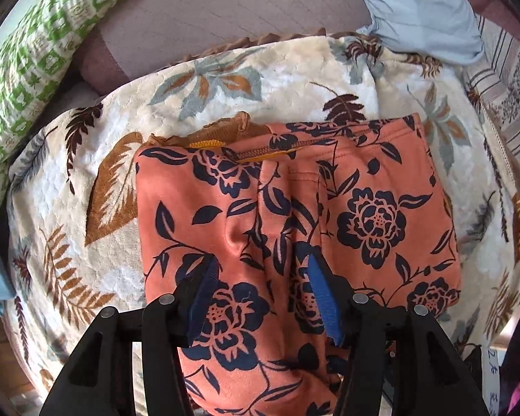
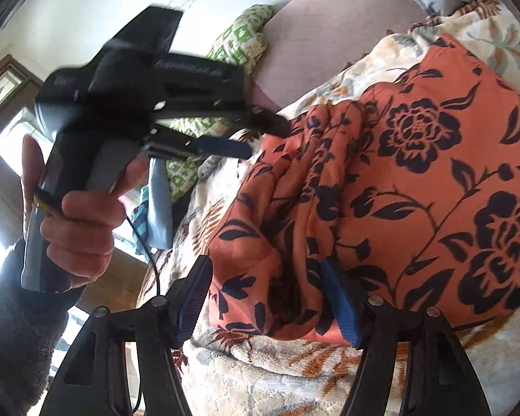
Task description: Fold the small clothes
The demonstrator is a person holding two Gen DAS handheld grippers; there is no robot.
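Note:
An orange garment with a dark navy flower print (image 1: 294, 215) lies on a leaf-patterned blanket (image 1: 86, 173), partly folded, with an orange seam along its far edge. My left gripper (image 1: 260, 277) is open just above the garment's near part, its blue pads (image 1: 204, 298) apart with cloth showing between them. In the right wrist view the same garment (image 2: 416, 190) fills the right side. My right gripper (image 2: 267, 277) is open, its jaws either side of the garment's bunched near edge. The left gripper (image 2: 260, 138) shows there too, held in a hand, fingers open at the garment's far edge.
A green and white patterned pillow (image 1: 34, 52) lies at the far left. A light blue cloth (image 1: 423, 10) lies at the far right, beside striped fabric (image 1: 509, 97). A mauve sofa surface (image 1: 225, 10) is behind the blanket. A cable (image 2: 145, 253) hangs from the left gripper's handle.

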